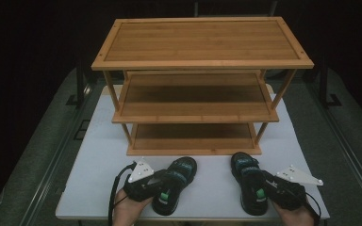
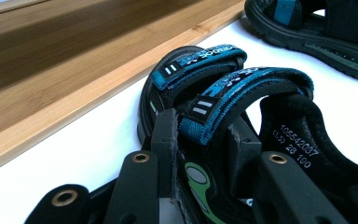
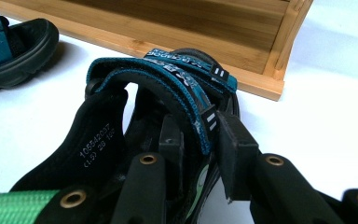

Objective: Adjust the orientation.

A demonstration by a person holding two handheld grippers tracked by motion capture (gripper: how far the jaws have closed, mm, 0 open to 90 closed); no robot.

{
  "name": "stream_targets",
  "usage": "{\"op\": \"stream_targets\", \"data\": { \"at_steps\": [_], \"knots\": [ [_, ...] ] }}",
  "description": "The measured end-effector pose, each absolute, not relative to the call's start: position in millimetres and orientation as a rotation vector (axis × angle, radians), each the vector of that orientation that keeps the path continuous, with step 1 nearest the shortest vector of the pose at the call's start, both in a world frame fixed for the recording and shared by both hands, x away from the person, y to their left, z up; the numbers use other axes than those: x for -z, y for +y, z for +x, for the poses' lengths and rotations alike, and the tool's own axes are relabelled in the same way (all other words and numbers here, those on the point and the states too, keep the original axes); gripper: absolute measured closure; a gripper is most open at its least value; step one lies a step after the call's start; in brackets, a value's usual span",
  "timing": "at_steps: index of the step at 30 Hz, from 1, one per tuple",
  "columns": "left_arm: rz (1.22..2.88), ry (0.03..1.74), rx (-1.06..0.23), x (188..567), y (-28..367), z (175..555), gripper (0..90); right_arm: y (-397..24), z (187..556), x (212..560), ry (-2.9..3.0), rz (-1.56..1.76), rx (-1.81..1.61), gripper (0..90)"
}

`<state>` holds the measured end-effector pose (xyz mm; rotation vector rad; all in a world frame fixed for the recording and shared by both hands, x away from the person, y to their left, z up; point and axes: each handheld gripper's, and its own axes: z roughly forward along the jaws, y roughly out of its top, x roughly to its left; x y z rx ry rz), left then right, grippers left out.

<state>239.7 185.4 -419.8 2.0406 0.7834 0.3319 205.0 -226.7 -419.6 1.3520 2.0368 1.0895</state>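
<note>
High view: left gripper (image 1: 156, 181) clamps the left black-and-teal strapped sandal (image 1: 176, 183), right gripper (image 1: 266, 183) clamps its twin sandal (image 1: 249, 181), before the three-tier bamboo rack (image 1: 198, 84)

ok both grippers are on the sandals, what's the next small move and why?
Probably lift both sandals straight up off the table. The left gripper pinches the side wall of the left sandal, and the right gripper looks clamped on the side of the right sandal. Both soles rest flat in front of the wooden rack, whose shelves are bare.
</note>
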Motion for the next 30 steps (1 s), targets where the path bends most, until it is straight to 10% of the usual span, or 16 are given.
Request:
{"op": "stream_targets", "data": {
  "at_steps": [30],
  "knots": [
    [2.093,0.790,-0.333,419.5,181.0,241.1,60.6,-230.9,205.6,420.6,2.049,1.345,-1.097,71.8]
  ]
}}
